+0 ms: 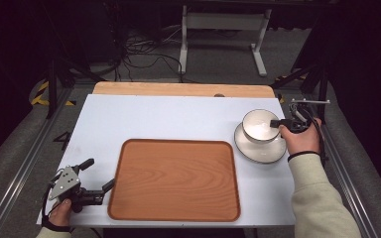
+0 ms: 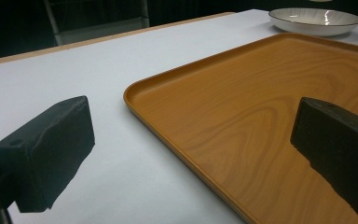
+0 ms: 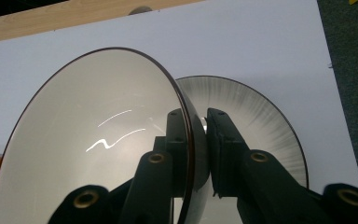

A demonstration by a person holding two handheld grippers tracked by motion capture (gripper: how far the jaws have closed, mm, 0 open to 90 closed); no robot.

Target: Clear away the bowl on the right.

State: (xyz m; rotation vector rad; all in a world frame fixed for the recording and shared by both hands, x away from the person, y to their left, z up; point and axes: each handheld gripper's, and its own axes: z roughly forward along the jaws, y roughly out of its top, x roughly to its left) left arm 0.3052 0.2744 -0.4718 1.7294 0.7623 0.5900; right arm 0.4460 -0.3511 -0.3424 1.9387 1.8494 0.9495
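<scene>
A white bowl (image 1: 259, 126) with a dark rim hangs just above a white plate (image 1: 260, 147) at the table's right side. My right gripper (image 1: 278, 123) is shut on the bowl's near rim, one jaw inside and one outside. In the right gripper view the bowl (image 3: 93, 140) tilts in front of my right gripper (image 3: 199, 140), with the plate (image 3: 256, 121) lying flat behind it. My left gripper (image 1: 98, 174) rests open at the table's front left, beside the wooden tray (image 1: 174, 178). In the left gripper view its jaws stand wide apart over the tray's (image 2: 261, 116) corner, holding nothing.
The white tabletop (image 1: 168, 119) has a wooden strip (image 1: 183, 89) along its far edge. In the left gripper view the plate (image 2: 314, 21) sits beyond the tray's far side. Metal rails run along both table sides, and a white frame stands on the floor behind.
</scene>
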